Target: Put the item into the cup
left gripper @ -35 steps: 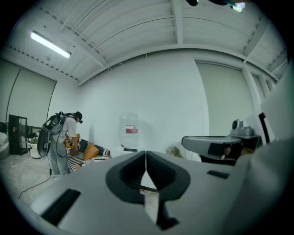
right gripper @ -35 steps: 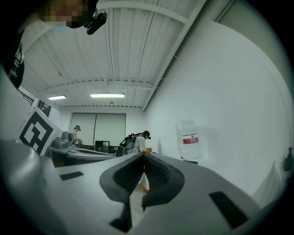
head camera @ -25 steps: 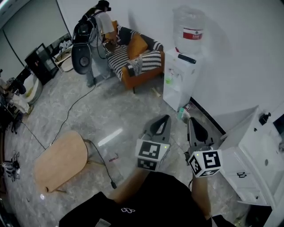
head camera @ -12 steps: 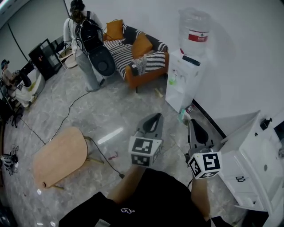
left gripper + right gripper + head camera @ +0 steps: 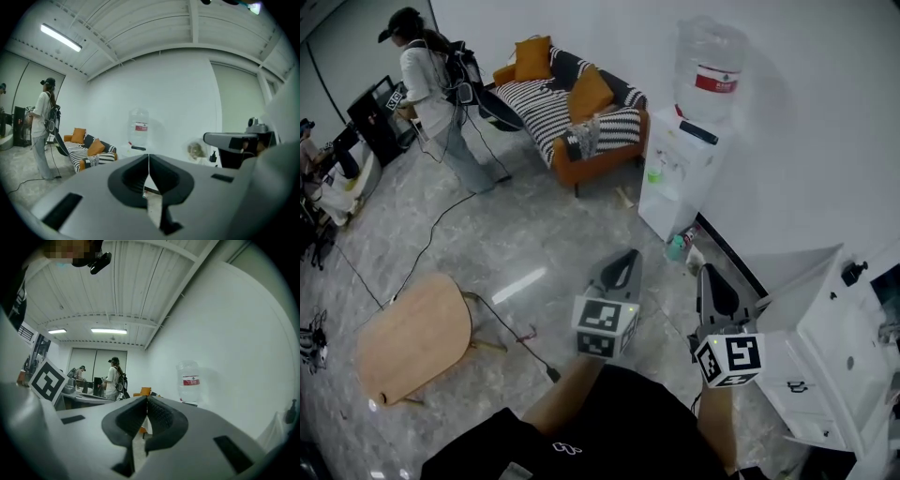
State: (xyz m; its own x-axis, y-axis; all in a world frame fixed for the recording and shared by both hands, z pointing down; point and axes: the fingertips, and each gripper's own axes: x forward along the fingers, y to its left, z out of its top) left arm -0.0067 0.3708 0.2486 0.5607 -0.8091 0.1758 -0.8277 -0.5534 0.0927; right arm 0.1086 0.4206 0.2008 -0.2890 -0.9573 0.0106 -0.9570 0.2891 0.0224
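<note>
No cup and no item show in any view. My left gripper [image 5: 629,254] is held above the floor in front of me, jaws pressed together with nothing between them; the left gripper view shows its tips [image 5: 149,156] closed. My right gripper [image 5: 704,272] is held beside it to the right, also shut and empty, with its tips [image 5: 146,398] meeting. Both point toward the white wall and a water dispenser [image 5: 680,173].
An orange sofa with striped cushions [image 5: 570,108] stands at the back. A person [image 5: 436,108] walks at the far left. A round wooden table [image 5: 408,335] lies low left with a cable [image 5: 502,319] beside it. A white cabinet [image 5: 825,347] stands at the right.
The person with the backpack has walked from near the sofa toward the far left. Both grippers stayed shut and shifted only slightly as the view moved.
</note>
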